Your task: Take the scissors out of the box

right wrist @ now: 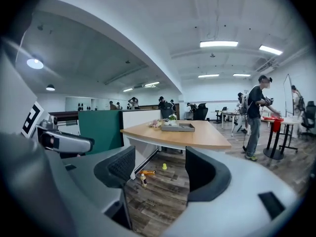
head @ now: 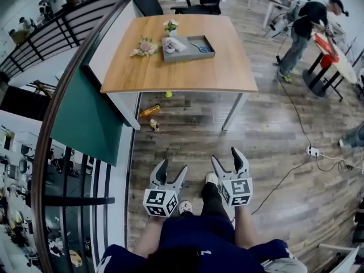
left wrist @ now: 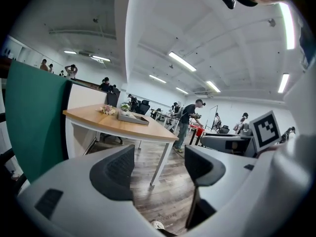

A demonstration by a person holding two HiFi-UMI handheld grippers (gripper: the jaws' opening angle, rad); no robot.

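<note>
The scissors (head: 200, 48), with blue handles, lie inside a shallow grey box (head: 190, 57) on a wooden table (head: 182, 73) some way ahead of me. Both grippers hang over the wooden floor, well short of the table. My left gripper (head: 172, 168) is open with nothing between its jaws, and so is my right gripper (head: 225, 156). The left gripper view looks past the left gripper (left wrist: 158, 163) to the box (left wrist: 133, 118) on the table (left wrist: 123, 127). Beyond the right gripper (right wrist: 158, 169), the right gripper view shows the box (right wrist: 178, 127). In both gripper views the scissors are too small to make out.
A bunch of flowers (head: 145, 47), a small potted plant (head: 170, 26) and a white bundle (head: 173, 44) are by or in the box. An orange bottle (head: 149, 111), a small bottle (head: 154, 125) and a yellow ball (head: 168, 94) lie under the table. A green panel (head: 85, 118) and railing run along the left; a person (head: 301, 27) stands at the right.
</note>
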